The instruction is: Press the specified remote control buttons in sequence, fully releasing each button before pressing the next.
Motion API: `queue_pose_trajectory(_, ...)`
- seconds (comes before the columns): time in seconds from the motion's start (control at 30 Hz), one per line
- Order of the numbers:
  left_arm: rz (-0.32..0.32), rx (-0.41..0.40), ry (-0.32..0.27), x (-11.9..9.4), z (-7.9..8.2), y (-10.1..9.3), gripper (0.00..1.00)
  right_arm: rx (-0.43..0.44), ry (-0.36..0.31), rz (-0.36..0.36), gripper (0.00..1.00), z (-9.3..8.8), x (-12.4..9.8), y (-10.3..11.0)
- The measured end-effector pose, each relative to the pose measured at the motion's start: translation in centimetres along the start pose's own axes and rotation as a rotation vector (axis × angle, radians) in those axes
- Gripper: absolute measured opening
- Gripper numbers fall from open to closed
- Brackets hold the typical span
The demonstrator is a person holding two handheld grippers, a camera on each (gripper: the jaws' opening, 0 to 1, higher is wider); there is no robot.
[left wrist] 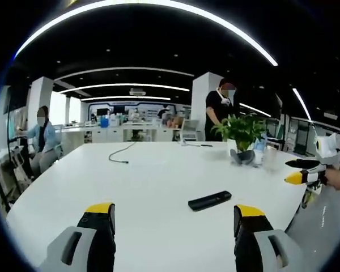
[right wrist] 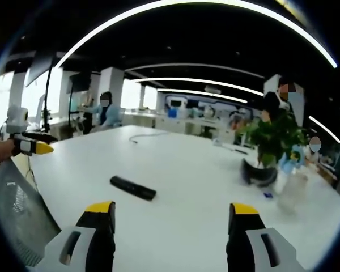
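The black remote control [left wrist: 209, 200] was seen lying flat on the white tabletop [left wrist: 147, 187], right of centre in the left gripper view and left of centre in the right gripper view, with its long side slanted from lower left to upper right in the first and from upper left to lower right in the second. The left gripper [left wrist: 174, 218] and the right gripper [right wrist: 170, 218] were held well apart from it, fingers spread wide and nothing pinched, so no button was judged pressed yet. A reach down to the remote was called for next; which end was the front could not be told.
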State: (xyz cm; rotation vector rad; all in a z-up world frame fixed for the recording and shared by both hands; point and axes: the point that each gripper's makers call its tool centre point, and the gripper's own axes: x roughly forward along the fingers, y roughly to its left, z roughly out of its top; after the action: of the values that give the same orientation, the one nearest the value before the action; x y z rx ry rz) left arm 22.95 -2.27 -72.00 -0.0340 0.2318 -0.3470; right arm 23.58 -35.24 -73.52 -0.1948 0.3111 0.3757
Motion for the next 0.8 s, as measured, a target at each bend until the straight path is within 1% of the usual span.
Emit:
queue_pose_trajectory(0.03, -0.002, -0.008, -0.028, -0.1, 0.5, 0.0, 0.90, -0.003, 0.005, -0.007, 0.81, -0.1, 0.0, 0.0)
queue_pose_trajectory(0.07, -0.006, -0.016, -0.038, -0.1, 0.6, 0.1, 0.91, -0.004, 0.011, -0.011, 0.80, -0.1, 0.0, 0.0)
queue_pose_trajectory(0.13, -0.006, -0.028, -0.035, 0.0, 0.7, 0.2, 0.92, -0.019, 0.029, -0.017, 0.80, -0.2, 0.2, 0.0)
queue_pose_trajectory(0.17, -0.018, -0.042, -0.039, 0.0, 0.7, 0.1, 0.92, -0.023, 0.039, -0.018, 0.79, -0.4, 0.2, 0.1)
queue_pose_trajectory(0.2, -0.025, -0.051, -0.042, 0.0, 0.7, 0.0, 0.92, -0.032, 0.063, -0.023, 0.79, -0.8, 0.1, 0.1)
queue_pose_trajectory(0.37, -0.029, -0.051, -0.037, 0.2, 0.6, -0.1, 0.92, -0.052, 0.075, -0.032, 0.77, -0.9, 0.2, 0.0)
queue_pose_trajectory(0.5, -0.021, -0.046, -0.034, 0.1, 0.5, 0.1, 0.91, -0.049, 0.102, -0.006, 0.78, -1.4, 0.4, 0.5)
queue_pose_trajectory(0.57, -0.014, -0.053, -0.032, 0.1, 0.5, 0.2, 0.90, -0.061, 0.110, 0.001, 0.79, -1.4, 0.5, 0.7)
queue_pose_trajectory(0.67, -0.004, -0.049, -0.005, 0.3, 0.1, 0.2, 0.90, -0.072, 0.124, 0.004, 0.76, -1.6, 0.5, 0.7)
queue_pose_trajectory(0.73, 0.003, -0.054, -0.002, 0.2, 0.1, 0.2, 0.90, -0.066, 0.123, 0.004, 0.75, -1.7, 0.5, 0.5)
queue_pose_trajectory(0.8, 0.006, -0.062, -0.013, 0.5, 0.3, 0.3, 0.90, -0.057, 0.116, 0.008, 0.75, -1.7, 0.4, 0.4)
